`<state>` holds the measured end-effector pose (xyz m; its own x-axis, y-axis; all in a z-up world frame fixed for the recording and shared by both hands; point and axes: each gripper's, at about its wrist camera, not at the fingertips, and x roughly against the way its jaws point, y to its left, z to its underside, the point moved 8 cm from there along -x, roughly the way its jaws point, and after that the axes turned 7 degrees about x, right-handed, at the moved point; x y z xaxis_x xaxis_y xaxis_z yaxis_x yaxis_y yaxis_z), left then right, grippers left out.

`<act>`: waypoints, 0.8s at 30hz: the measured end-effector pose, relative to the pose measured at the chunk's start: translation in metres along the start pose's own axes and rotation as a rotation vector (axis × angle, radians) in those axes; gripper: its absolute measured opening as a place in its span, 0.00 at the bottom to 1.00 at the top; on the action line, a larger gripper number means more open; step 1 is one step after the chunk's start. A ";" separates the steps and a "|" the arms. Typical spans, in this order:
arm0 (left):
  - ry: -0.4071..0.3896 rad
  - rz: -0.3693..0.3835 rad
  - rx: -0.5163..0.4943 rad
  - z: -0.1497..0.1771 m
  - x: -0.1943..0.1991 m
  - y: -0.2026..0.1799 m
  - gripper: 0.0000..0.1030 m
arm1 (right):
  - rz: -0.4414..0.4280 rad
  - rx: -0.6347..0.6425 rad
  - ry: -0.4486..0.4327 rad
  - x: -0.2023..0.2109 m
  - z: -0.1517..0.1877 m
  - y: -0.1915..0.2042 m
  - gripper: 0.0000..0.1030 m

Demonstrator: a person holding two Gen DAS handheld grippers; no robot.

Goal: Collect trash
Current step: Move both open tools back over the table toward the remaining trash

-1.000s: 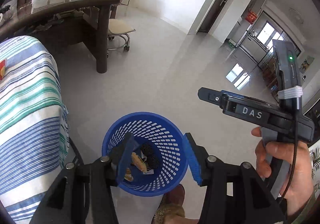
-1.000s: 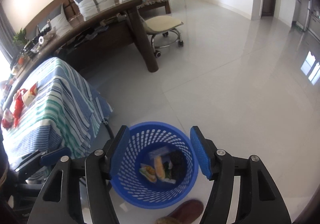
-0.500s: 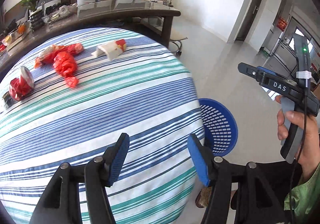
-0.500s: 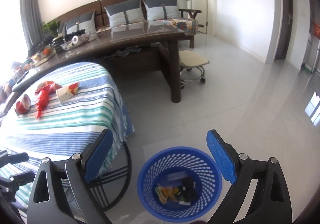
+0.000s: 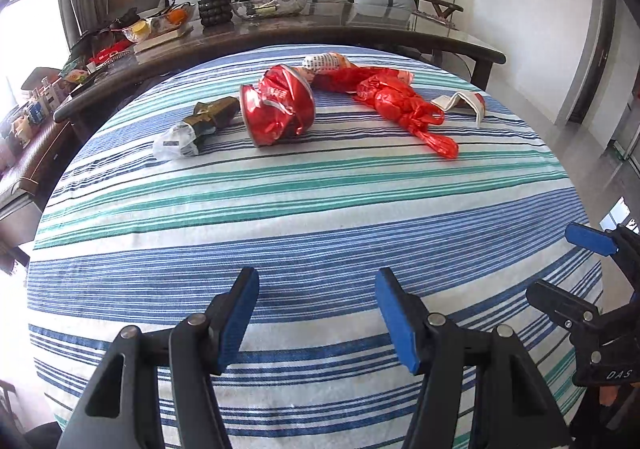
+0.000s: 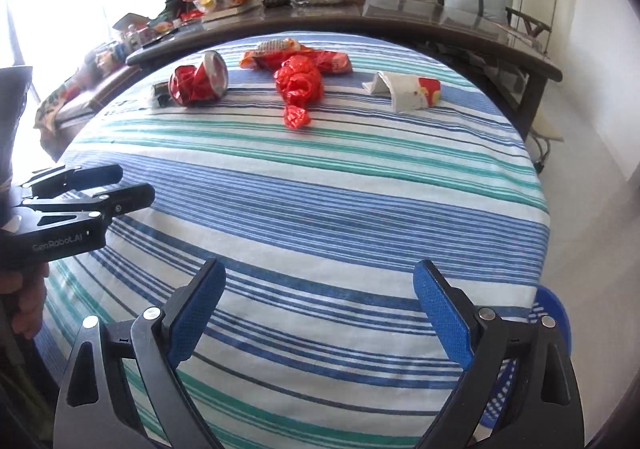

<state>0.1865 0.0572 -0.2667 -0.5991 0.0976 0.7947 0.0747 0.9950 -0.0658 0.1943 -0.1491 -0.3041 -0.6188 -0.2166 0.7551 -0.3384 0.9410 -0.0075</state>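
Across the far half of the striped table [image 5: 320, 209] the trash lies in a loose row, well apart from both claws, which hang over the near edge. The red plastic bag [image 5: 400, 101] sprawls at the middle of the row, its knotted tail reaching toward the near side. To its left lies the crushed red can [image 5: 278, 111], and just left of that a dark wrapper with a white end [image 5: 192, 129]. To the bag's right sits a folded white paper carton [image 6: 408, 91] with a red end. A blue basket [image 6: 554, 313] peeks out past the table's right rim, behind the right claw. The left claw [image 5: 316, 317] is released, nothing between its blue pads. The right claw [image 6: 320, 313] gapes wider, also bare.
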 end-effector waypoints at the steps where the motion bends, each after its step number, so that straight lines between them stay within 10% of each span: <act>1: -0.001 -0.008 0.010 -0.001 -0.003 0.006 0.60 | 0.006 0.001 0.010 -0.006 -0.006 0.005 0.93; 16: 0.012 0.022 0.005 -0.005 -0.004 0.016 0.67 | 0.055 -0.007 0.072 -0.049 -0.039 0.005 1.00; 24: -0.056 0.137 0.216 -0.073 0.012 0.089 0.67 | 0.055 -0.007 0.072 -0.050 -0.040 0.006 1.00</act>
<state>0.2441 0.1453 -0.2194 -0.6386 0.2267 0.7354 -0.0100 0.9531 -0.3026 0.2522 -0.1224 -0.3158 -0.5836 -0.1457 0.7988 -0.3001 0.9528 -0.0454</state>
